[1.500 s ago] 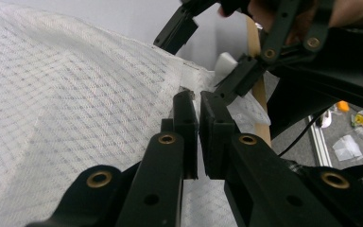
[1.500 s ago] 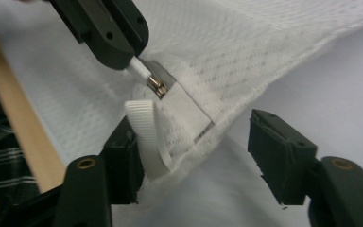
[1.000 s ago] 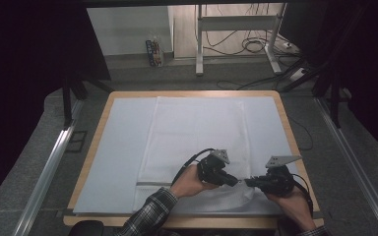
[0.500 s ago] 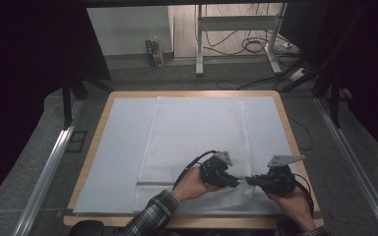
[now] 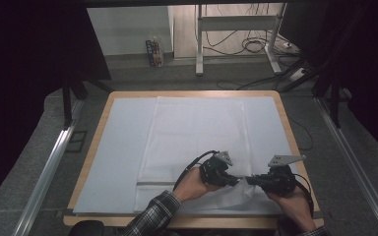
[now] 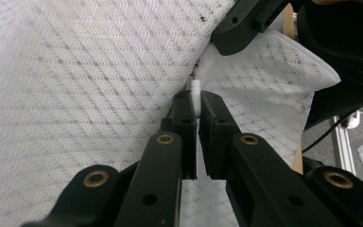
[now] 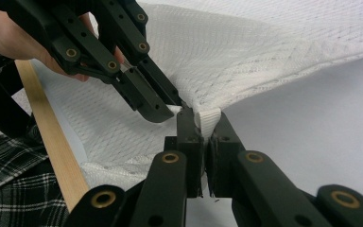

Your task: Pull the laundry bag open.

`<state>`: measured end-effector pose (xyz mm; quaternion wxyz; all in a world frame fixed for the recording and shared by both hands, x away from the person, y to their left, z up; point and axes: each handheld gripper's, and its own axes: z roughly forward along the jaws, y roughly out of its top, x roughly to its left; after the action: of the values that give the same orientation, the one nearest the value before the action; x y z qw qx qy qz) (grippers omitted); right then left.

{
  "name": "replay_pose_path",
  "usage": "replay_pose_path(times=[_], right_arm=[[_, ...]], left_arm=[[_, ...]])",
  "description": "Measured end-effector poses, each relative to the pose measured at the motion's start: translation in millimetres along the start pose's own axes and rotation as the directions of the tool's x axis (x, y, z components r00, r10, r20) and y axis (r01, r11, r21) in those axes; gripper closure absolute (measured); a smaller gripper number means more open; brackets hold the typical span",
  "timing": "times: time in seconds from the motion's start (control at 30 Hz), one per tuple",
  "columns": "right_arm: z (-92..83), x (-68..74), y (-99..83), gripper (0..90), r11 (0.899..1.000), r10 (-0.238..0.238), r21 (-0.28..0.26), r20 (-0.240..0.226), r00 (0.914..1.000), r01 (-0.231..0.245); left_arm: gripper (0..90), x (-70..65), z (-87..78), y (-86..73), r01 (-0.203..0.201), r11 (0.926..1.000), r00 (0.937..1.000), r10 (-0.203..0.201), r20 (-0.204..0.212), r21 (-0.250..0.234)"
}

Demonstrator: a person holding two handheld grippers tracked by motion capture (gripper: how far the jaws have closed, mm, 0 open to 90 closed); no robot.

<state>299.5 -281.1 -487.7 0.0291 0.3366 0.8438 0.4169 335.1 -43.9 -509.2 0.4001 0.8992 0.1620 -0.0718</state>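
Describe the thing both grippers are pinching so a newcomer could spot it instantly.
On the wooden-edged table lies a pale blue sheet, with a white mesh fabric bag spread flat down its middle. At the bag's near edge, the left gripper and right gripper meet on the white zipper-edge corner, the only part lifted and bunched.

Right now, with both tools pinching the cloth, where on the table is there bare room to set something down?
Bare white sheet lies left of the white mesh cloth, out to the wooden table edge, and in a narrower strip on its right. The near right corner is crowded: the left tool and right tool meet there, each shut on the cloth's lifted edge.
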Motion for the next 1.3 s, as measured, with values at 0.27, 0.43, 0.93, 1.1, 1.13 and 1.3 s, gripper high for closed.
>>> replay_pose_path(times=[0.27, 0.43, 0.93, 1.1, 1.13, 1.3], right_arm=[[-0.1, 0.2, 0.2, 84.6, 1.000, 0.008, -0.005, 0.001, 1.0000, -0.008], [-0.2, 0.3, 0.0, 84.8, 1.000, 0.005, -0.004, 0.006, 1.0000, -0.005], [4.3, 3.7, -1.6, 85.9, 0.998, -0.018, 0.060, 0.119, 0.9927, 0.011], [5.4, 5.7, -1.4, 85.9, 0.998, -0.033, 0.066, 0.120, 0.9922, 0.025], [5.4, 5.9, -1.6, 85.9, 0.998, -0.031, 0.065, 0.119, 0.9925, 0.024], [5.4, 5.3, -2.5, 85.8, 0.997, -0.033, 0.068, 0.120, 0.9922, 0.025]], left_arm=[[85.4, -2.7, 5.5, 1.5, -0.003, 1.0000, 0.9992, 0.003, -0.039, 0.009], [87.2, -1.5, 1.7, 1.3, 0.014, 0.9998, 0.9997, -0.014, -0.021, 0.012], [87.9, 1.2, -11.7, -3.1, 0.028, 0.9991, 0.9996, -0.028, -0.004, 0.033], [87.8, 0.8, -14.7, -5.3, 0.027, 0.9990, 0.9996, -0.027, -0.001, 0.036], [87.8, 0.6, -14.9, -5.6, 0.028, 0.9989, 0.9996, -0.027, -0.003, 0.037], [87.7, 0.2, -17.4, -9.3, 0.027, 0.9990, 0.9996, -0.027, -0.007, 0.036]])
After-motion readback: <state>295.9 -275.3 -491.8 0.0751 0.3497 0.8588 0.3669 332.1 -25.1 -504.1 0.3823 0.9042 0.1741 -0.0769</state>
